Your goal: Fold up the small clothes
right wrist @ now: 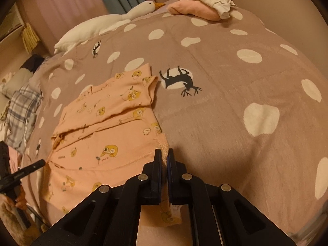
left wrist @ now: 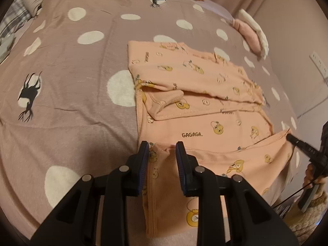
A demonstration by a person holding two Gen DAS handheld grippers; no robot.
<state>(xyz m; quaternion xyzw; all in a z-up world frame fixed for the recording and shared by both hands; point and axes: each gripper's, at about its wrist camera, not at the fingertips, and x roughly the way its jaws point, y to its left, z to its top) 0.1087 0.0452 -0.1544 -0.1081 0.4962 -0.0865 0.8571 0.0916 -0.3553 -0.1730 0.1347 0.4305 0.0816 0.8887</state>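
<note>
Between the pads of the left tool (left wrist: 162, 149) runs a bunched strip of the peach printed garment (left wrist: 205, 123), the jaws narrow and seemingly nipping that fold at the near hem; the right tool (right wrist: 164, 157) is pressed fully together on the garment's other near corner, a tuft of hem standing up between its pads. Ahead of both tools the garment lies spread on the bed, sleeves already turned in across its middle, its far edge well beyond the fingertips.

It looks a thin knit: light, limp, not slippery and in no way fragile; it will sag and crease wherever unsupported, so the sound hold is at the two near corners by the stitched hem, where the cloth is doubled and firmer; lifting both evenly should keep the fold line straight.

Beneath it, the mauve bedspread (right wrist: 225, 102) with white spots and black deer is soft and yielding, likely to drag a little on cloth; further off sit a stack of folded clothes (right wrist: 201, 6) and a white goose plush (right wrist: 114, 20); beyond these hang curtains (right wrist: 71, 2).
</note>
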